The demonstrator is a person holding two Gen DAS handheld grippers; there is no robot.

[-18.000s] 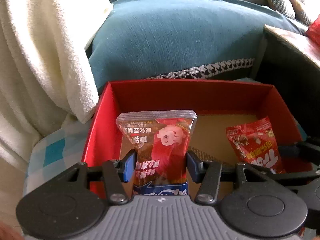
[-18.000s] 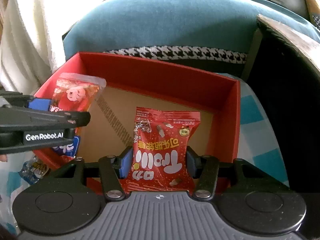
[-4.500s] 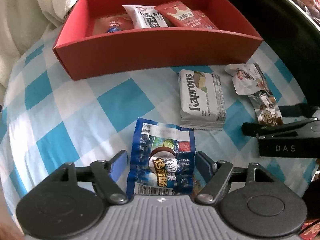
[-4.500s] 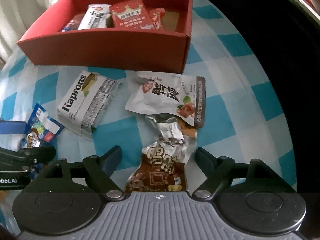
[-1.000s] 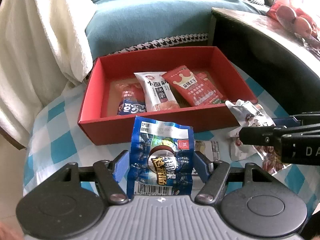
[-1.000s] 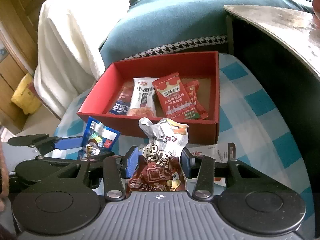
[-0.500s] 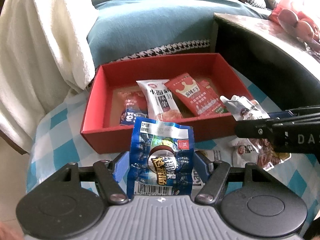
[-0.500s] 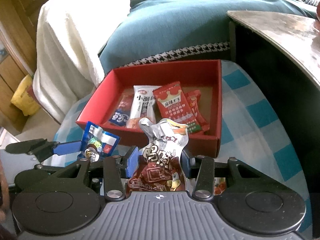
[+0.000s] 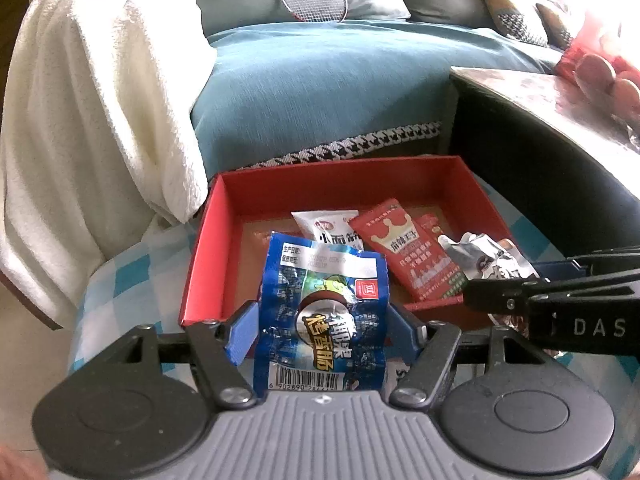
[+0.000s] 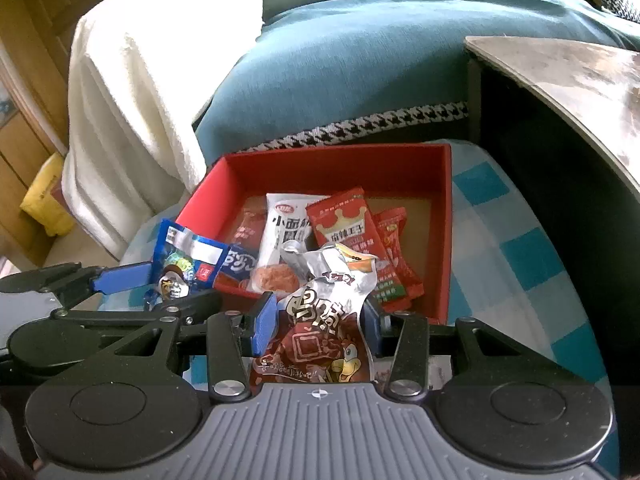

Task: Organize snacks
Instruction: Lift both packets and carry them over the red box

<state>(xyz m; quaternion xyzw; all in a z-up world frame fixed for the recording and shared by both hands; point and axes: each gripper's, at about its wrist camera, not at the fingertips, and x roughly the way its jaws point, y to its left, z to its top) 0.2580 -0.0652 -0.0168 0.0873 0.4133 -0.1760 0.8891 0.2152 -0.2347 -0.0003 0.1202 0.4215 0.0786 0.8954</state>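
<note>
Both claws pinch packets upright by their lower ends, likely for dropping in, left claw (image 9: 322, 330) on the blue pack (image 9: 322, 312), right claw (image 10: 320, 320) on the silver pouch (image 10: 326, 312), red box (image 10: 332, 164) just ahead.

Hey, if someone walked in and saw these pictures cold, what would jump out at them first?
Probably the two snack packs held up close to the cameras: a blue packet clamped in the left gripper, and a crinkled silver and brown pouch in the right gripper. Just beyond them sits an open red box on the checked cloth, already holding several red and white packets.
</note>
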